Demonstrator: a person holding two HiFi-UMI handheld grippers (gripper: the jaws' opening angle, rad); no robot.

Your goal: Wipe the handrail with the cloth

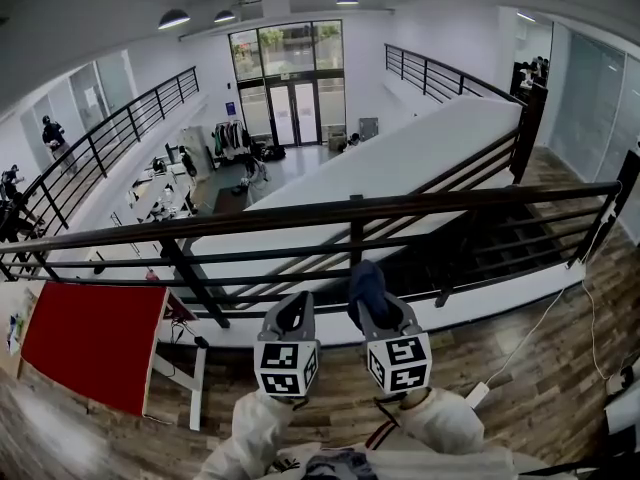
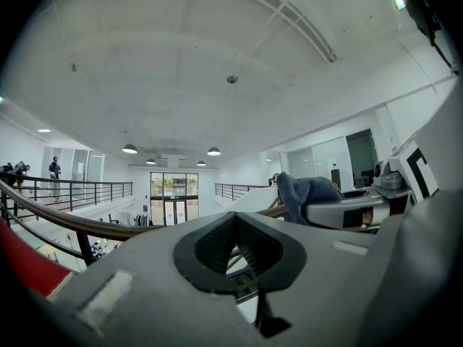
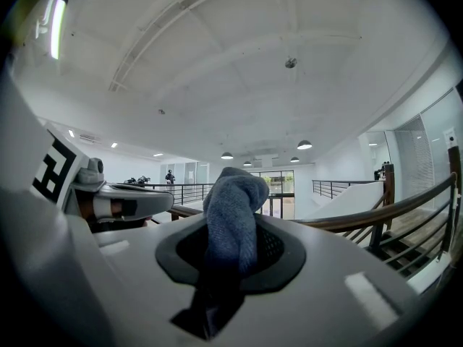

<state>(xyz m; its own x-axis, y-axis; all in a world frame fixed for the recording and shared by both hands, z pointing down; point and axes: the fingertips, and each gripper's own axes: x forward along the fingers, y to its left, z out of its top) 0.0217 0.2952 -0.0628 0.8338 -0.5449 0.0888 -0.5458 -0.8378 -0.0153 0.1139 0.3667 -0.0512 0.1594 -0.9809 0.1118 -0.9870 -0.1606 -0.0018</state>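
**A:** Whereabouts of the blue-grey woven cloth?

**B:** Pinched in the right gripper, jaws clenched on its middle. A rounded fold standing up past the tips, a loose tail hanging below. Probably gripped that way to leave a soft pad out front for rubbing.

**A:** Touching the dark, rounded handrail at this point?

**B:** No contact apparent. Cloth raised near the rail on the person's side, above the wooden plank floor. Rail running left to right, with an open hall far below beyond it. Wiping judged not yet begun.

**A:** And the left gripper?

**B:** Just beside the right one, at much the same height, pointing the same way. Jaws pressed together at the tips, nothing between them. Likely parked alongside simply to stay clear of the cloth's path.

**A:** Anything to mind for the next move?

**B:** Probably a need to lower the fold onto the rail's top and slide along it. Some risk of the hanging tail catching on the black horizontal metal bars underneath.
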